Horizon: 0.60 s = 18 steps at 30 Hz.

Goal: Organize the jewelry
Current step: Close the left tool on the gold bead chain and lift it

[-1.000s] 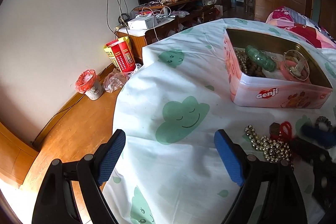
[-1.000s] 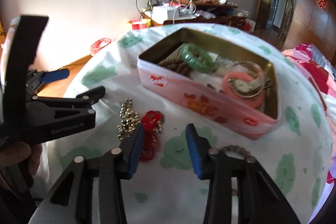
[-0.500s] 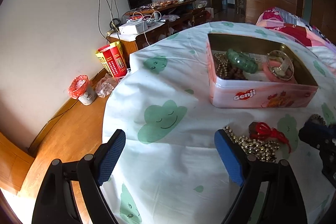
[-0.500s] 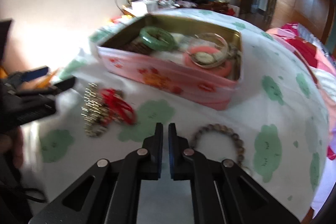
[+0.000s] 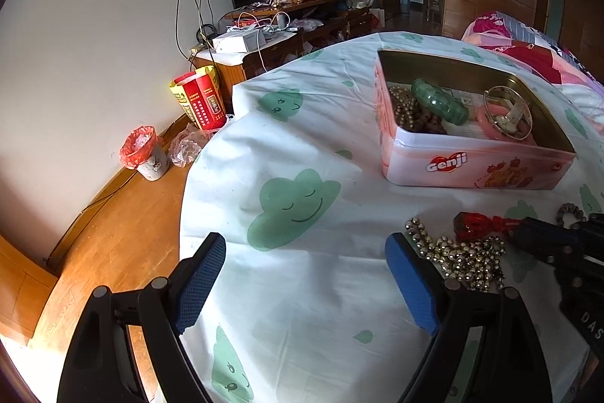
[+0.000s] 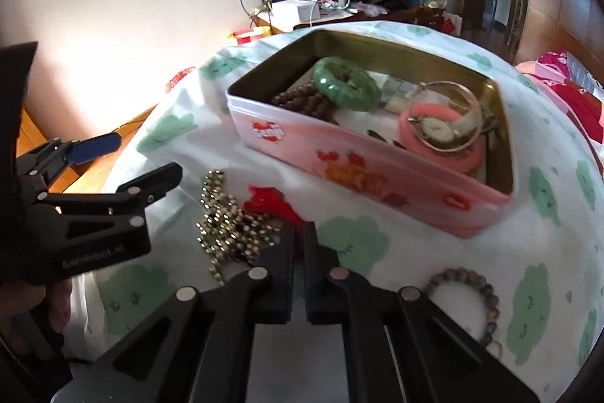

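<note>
Fingers of the right gripper (image 6: 299,237) sit nearly together at the red charm (image 6: 270,202) — whether they pinch it is unclear — beside the gold bead chain (image 6: 226,225). Left gripper (image 5: 305,274) hovers spread wide; pink tin (image 6: 362,172) behind.

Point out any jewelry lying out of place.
Three pieces lie loose on the tablecloth, outside the pink tin: a tangled gold bead chain, a red knotted cord piece touching it, and a brown bead bracelet lying apart.
</note>
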{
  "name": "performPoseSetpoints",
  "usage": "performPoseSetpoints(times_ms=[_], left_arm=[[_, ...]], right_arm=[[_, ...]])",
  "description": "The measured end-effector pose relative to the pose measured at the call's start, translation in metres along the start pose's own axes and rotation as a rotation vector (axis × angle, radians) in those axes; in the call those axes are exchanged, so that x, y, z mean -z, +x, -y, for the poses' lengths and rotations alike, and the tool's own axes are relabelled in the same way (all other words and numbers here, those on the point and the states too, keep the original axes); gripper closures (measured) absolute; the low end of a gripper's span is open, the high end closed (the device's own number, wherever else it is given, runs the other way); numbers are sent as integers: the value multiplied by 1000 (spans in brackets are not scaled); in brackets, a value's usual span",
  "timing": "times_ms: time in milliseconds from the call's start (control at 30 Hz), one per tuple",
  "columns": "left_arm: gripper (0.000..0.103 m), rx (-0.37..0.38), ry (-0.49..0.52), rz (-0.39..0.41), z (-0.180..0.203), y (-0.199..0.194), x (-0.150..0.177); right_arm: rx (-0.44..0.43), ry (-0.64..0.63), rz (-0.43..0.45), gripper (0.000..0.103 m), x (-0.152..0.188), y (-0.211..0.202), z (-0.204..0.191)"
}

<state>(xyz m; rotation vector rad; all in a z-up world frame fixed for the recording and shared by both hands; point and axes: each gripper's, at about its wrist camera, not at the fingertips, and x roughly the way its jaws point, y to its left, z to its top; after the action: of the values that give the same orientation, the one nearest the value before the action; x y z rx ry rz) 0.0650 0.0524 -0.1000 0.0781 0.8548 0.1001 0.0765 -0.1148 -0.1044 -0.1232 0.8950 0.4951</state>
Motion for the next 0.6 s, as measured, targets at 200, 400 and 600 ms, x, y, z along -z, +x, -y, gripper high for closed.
performPoseSetpoints(times_ms=[200,400,600], left_arm=[[16,51,19,23,13,-12,0],[16,173,111,24,49,-22,5],[87,247,146,-23,58,-12,11]], right_arm=[[115,41,-1,98,20,-20,27],[144,49,12,98,31,-30,32],[143,72,24,98,28,-29,36]])
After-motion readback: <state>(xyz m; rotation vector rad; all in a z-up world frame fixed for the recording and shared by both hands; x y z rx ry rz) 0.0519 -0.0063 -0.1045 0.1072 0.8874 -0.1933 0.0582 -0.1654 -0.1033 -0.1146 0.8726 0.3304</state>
